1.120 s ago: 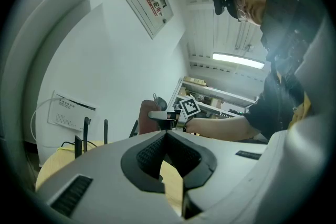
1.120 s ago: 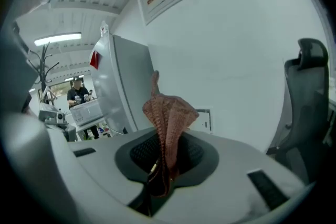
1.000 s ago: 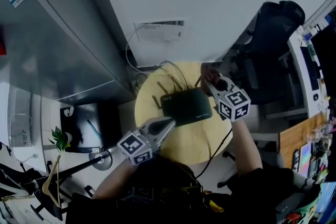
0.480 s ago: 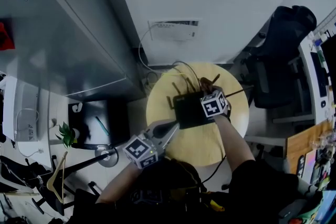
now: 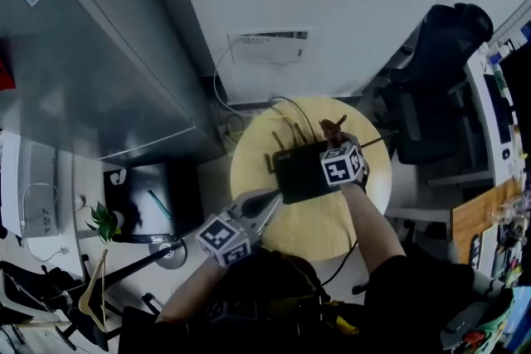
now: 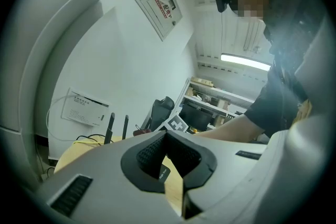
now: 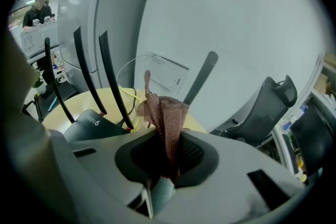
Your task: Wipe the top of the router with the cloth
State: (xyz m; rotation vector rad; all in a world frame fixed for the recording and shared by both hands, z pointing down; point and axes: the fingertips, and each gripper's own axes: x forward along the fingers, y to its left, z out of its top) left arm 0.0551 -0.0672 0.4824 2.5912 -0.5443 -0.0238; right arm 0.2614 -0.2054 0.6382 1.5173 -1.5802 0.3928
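Right gripper view: the brown cloth (image 7: pixel 167 118) is clamped in the closed jaws of the right gripper (image 7: pixel 165 152), over the black router (image 7: pixel 92 124) on the round table (image 5: pixel 332 220). The left gripper (image 6: pixel 165 139), seemingly closed and empty, is held beside the router.

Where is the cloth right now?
Pinched in the right tongs, the cloth is at the router's right side, above the round yellow table.

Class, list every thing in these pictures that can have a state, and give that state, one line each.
Right hand-held gripper: shut on the cloth.
Left hand-held gripper: shut, holding nothing.
Cloth: bunched, pinched between the right jaws, sticking up past them.
Router: lying flat on the round table, not held.
Antennas: raised upright.
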